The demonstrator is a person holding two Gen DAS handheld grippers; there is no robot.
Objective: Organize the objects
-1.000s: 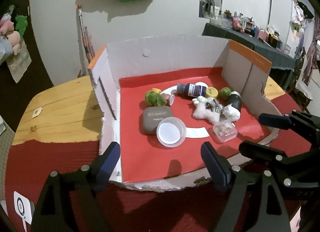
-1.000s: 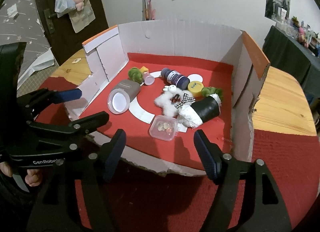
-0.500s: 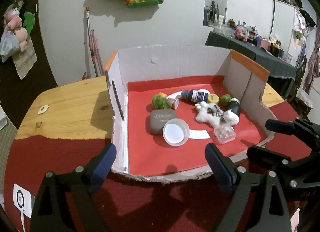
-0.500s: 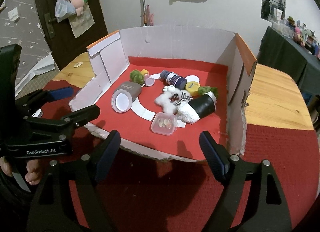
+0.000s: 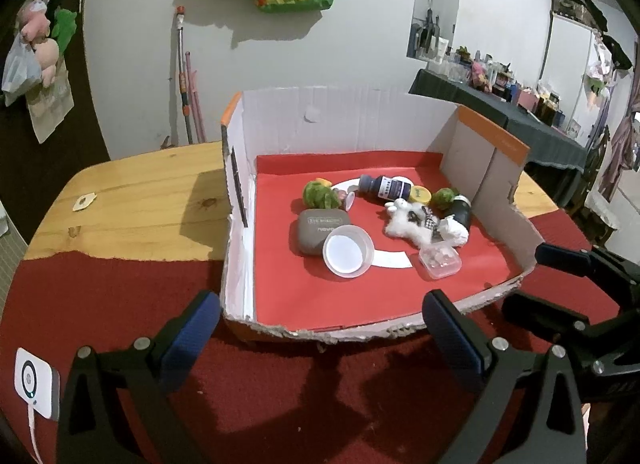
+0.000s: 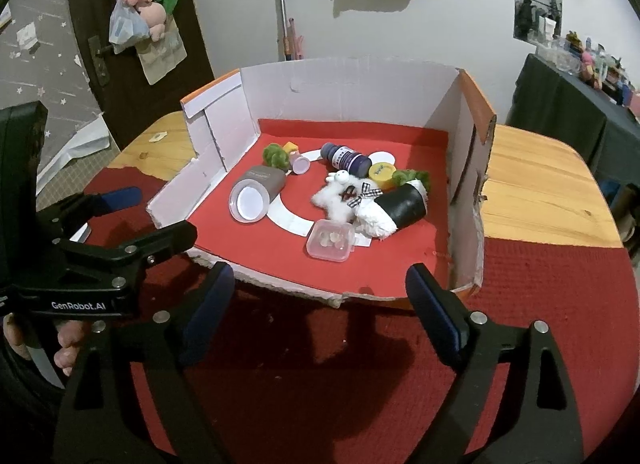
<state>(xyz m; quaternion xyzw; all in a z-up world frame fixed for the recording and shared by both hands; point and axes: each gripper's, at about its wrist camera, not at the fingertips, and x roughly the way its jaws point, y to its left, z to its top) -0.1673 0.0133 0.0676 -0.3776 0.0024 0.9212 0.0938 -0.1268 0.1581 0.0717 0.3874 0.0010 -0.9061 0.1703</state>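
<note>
Both claws drawn back, box [image 5: 360, 131] smaller, clear case [image 6: 330, 240] contents perhaps coins

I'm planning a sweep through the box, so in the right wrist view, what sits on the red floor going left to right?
White cup → pink cap → white plush → yellow lid → black roll.
</note>
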